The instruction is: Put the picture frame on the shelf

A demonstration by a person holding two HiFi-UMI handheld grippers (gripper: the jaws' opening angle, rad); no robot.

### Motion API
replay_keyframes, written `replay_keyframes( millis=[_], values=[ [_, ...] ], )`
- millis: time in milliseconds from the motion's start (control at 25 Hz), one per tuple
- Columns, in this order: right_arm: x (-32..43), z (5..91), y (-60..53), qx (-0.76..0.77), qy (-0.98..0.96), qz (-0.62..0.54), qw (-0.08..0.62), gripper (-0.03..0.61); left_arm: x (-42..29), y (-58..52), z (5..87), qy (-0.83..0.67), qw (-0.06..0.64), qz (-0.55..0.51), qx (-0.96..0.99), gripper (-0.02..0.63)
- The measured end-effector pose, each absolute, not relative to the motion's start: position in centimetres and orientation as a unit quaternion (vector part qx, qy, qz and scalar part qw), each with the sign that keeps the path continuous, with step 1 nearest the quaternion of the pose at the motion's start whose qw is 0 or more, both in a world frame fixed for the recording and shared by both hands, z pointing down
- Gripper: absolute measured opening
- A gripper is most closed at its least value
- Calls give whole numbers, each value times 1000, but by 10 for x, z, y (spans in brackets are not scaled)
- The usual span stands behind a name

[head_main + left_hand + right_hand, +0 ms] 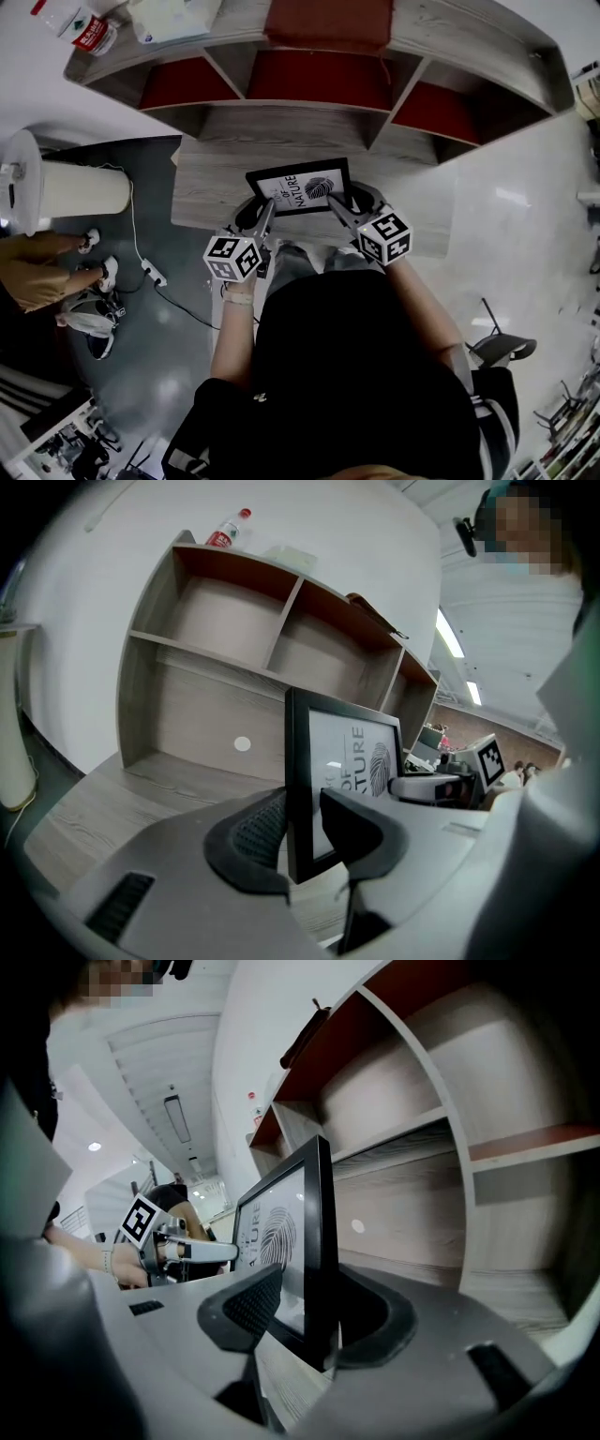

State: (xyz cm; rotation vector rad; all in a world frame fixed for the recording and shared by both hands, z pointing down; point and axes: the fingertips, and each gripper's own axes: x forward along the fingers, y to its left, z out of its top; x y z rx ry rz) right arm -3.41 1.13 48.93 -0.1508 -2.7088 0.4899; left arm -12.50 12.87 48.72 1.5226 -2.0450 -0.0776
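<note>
Our left gripper [266,204] and right gripper [334,202] each clamp a short end of the picture frame [300,187] at mid-picture (long axis left to right, both equally near). The shelf [281,124] opens just above it.

Reaching forward with both arms, left forearm [234,328] and right forearm [427,309] stretched out roughly side by side, a pale band [239,298] around the left wrist. Pointing both claws ahead and slightly downward, tips converging, marker cubes [232,257] nearest the body. Clamping the left claw [265,206] on the left edge of the picture frame [300,186], one pad against the back, the other on the glass front. Clamping the right claw [336,202] on the opposite edge the same way, pads on either side.
</note>
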Motion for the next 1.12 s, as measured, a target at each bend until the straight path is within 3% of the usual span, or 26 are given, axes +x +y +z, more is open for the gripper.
replay_keyframes(
  millis=[1120],
  values=[
    [-121, 635, -79, 178, -942, 208, 193, 168, -250, -4, 635, -602, 330, 67, 724, 106]
  ],
)
